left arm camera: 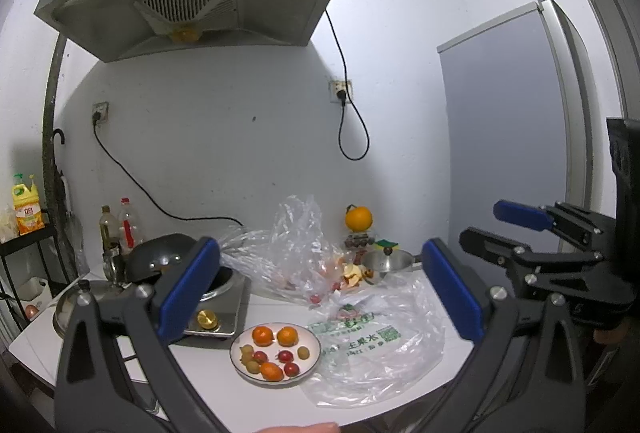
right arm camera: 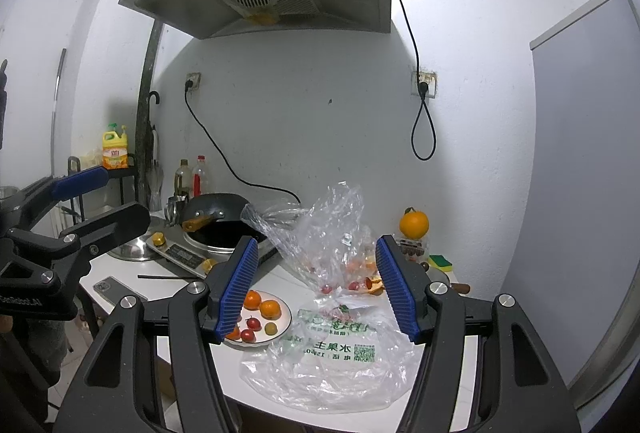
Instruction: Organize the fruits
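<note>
A white plate (left arm camera: 316, 343) near the counter's front edge holds small oranges (left arm camera: 263, 335), cherry tomatoes (left arm camera: 285, 355) and greenish fruits. The plate (right arm camera: 287, 315) also shows in the right wrist view, partly behind a pad. A crumpled clear bag (left arm camera: 292, 249) behind it has more fruit inside. A flat printed plastic bag (left arm camera: 380, 353) lies right of the plate. A big orange (left arm camera: 359, 219) sits on a container by the wall. My left gripper (left arm camera: 320, 289) is open and empty above the plate. My right gripper (right arm camera: 318, 289) is open too, with nothing between its pads, short of the bags.
A stove with a black wok (right arm camera: 220, 213) fills the left of the counter, with bottles (right arm camera: 200, 175) behind it. A phone (right arm camera: 112, 289) lies at the front left. A steel pot (left arm camera: 384, 261), peel and a sponge (right arm camera: 440, 261) sit at the back right. A fridge (left arm camera: 512, 113) stands on the right.
</note>
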A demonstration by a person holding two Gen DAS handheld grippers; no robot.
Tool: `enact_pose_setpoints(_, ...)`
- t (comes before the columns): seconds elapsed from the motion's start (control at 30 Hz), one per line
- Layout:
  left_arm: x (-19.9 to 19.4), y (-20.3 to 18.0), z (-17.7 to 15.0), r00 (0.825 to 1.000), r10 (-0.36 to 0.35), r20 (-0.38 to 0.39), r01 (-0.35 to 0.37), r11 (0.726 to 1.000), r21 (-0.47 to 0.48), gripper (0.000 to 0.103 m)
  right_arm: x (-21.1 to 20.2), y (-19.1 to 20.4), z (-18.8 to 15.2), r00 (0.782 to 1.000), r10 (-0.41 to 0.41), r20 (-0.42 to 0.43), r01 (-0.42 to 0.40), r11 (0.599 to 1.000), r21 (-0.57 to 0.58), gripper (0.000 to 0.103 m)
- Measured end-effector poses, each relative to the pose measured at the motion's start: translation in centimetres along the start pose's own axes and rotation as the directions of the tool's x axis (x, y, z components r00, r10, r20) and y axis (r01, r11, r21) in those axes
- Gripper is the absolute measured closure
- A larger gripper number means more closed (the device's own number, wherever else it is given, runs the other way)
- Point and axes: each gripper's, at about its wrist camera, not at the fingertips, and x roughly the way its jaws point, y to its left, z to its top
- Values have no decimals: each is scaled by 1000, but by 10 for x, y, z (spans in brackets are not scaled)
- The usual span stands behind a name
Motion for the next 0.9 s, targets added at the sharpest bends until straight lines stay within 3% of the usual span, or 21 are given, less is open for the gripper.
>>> enact_pose_setpoints(0.9, 1, -1, -7, 1000, -13, 1, 13, 1000, -4, 1, 1, -1, -4, 1000, 0, -9, 0, 1000, 4, 38)
